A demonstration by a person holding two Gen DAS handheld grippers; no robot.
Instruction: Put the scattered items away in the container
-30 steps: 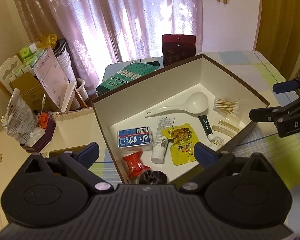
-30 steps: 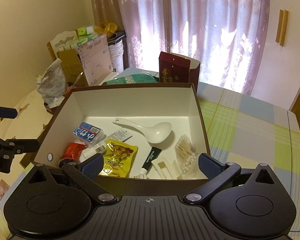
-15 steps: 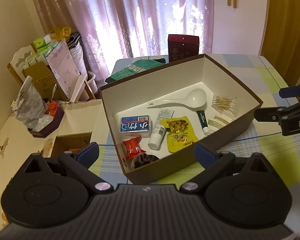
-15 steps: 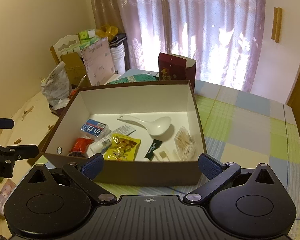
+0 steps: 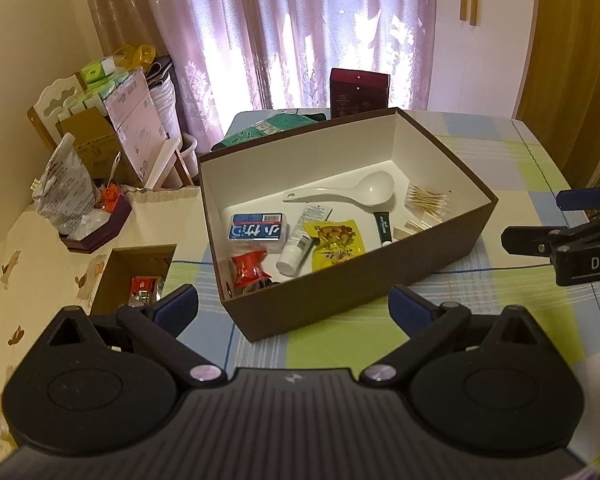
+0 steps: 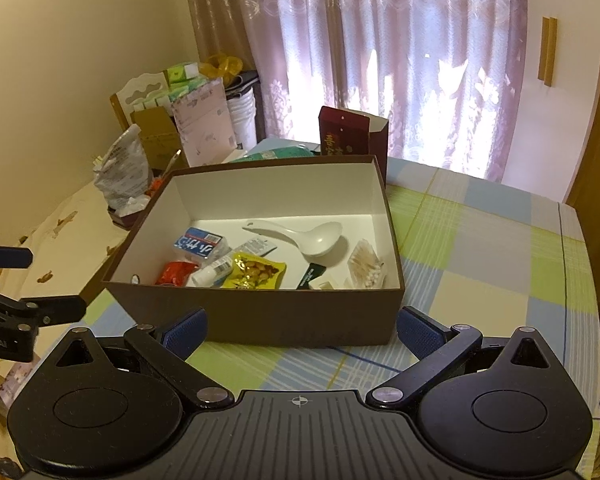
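Observation:
A brown cardboard box [image 5: 340, 304] [image 6: 260, 320] with a white inside stands on the checked tablecloth. Inside lie a white spoon [image 5: 352, 194] [image 6: 304, 234], a blue tissue pack [image 5: 258, 232] [image 6: 198, 246], a white tube [image 5: 298, 246] [image 6: 216, 270], a yellow snack pouch [image 5: 336, 242] [image 6: 254, 274], a red packet [image 5: 250, 270] [image 6: 176, 272], a dark green tube [image 5: 383, 226] and cotton swabs [image 5: 426, 200] [image 6: 366, 268]. My left gripper [image 5: 294, 306] hovers open before the box's near corner. My right gripper [image 6: 302, 330] is open in front of the box's long side. Neither holds anything.
A dark red carton [image 6: 344, 134] and a green packet [image 5: 272, 126] stand behind the box. Left of the table is a cluttered side surface with a plastic bag [image 5: 66, 192], cardboard boxes [image 5: 96, 144] and an opening [image 5: 134, 280]. Checked tablecloth [image 6: 480, 264] stretches to the right.
Both grippers have drawn back and up from the box, so it looks smaller and its outer walls show. Both stay open and the items inside have not moved.

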